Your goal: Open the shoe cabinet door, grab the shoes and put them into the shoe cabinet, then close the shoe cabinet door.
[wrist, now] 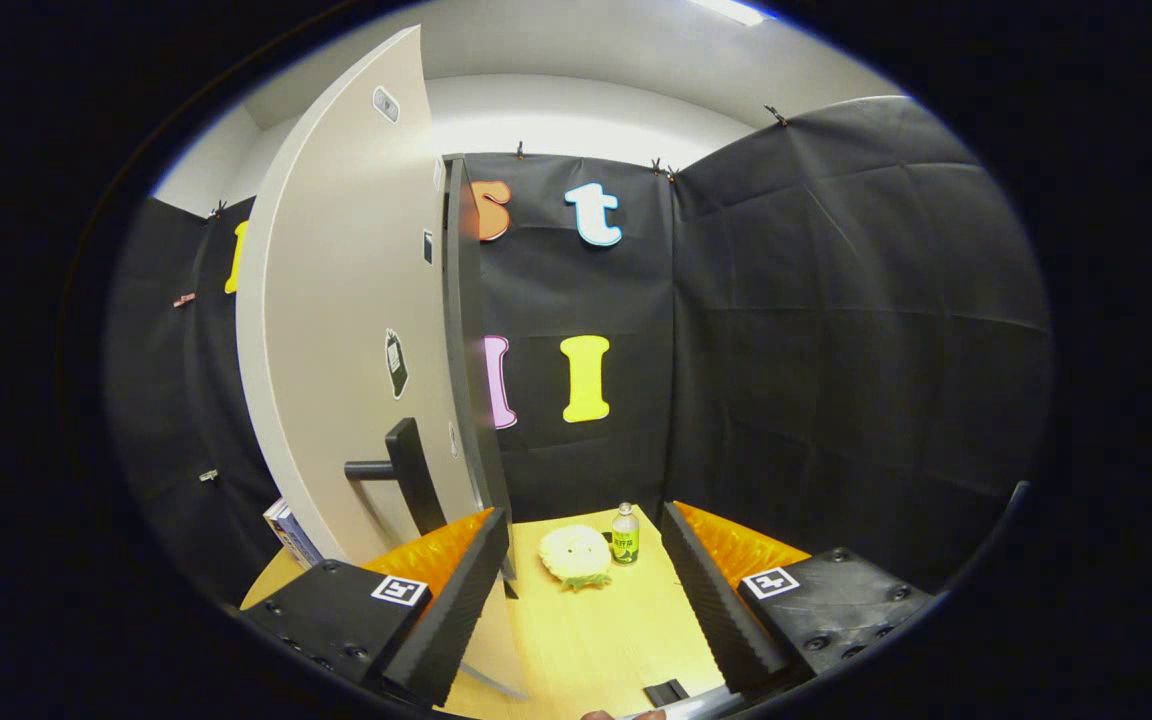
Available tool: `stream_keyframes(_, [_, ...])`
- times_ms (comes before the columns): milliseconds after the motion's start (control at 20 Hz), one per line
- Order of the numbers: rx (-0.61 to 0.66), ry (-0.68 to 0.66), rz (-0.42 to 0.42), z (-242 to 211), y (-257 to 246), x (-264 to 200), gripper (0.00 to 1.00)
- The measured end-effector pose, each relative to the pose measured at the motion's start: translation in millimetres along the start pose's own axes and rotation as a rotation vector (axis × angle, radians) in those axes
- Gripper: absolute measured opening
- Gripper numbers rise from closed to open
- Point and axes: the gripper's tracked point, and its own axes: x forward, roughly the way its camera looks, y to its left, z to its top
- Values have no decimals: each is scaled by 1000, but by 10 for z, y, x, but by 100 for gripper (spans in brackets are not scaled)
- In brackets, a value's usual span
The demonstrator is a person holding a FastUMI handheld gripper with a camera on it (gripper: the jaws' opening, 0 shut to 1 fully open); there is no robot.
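Up close, the shoe cabinet door [336, 330] stands as a tall pale panel just ahead of the left finger, seen nearly edge-on, with its dark edge [466, 340] facing the booth's black cloth wall [836, 330]. A dark handle [406, 475] juts out low on the door's face, right above the left finger. Several small stickers sit on the panel: one near its top [386, 104], one lower down above the handle [396, 362], and a few slim ones along the edge; their print is too small to read.

The gripper [586, 600] hangs over the yellow wooden table [596, 640] with its fingers spread wide apart, nothing between them but bare tabletop. Each finger housing carries a square black-and-white marker tag [401, 590].

Beyond the fingertips, toward the far edge of the table, lies a pale yellow, roundish soft thing [576, 555]; whether it is a shoe I cannot tell. Just beside it, to its right, stands a small clear bottle [625, 535] with a green label, writing illegible. At the table's left edge, behind the door's foot, lies a book [288, 530]. A small dark block [666, 692] rests at the near edge of the table.
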Motion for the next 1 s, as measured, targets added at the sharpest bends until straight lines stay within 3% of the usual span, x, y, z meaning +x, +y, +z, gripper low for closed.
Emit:
stream_keyframes(450, [29, -13, -48, -37, 326, -166, 98])
stream_keyframes(1000, [34, 5, 85, -136, 1322, -259, 98])
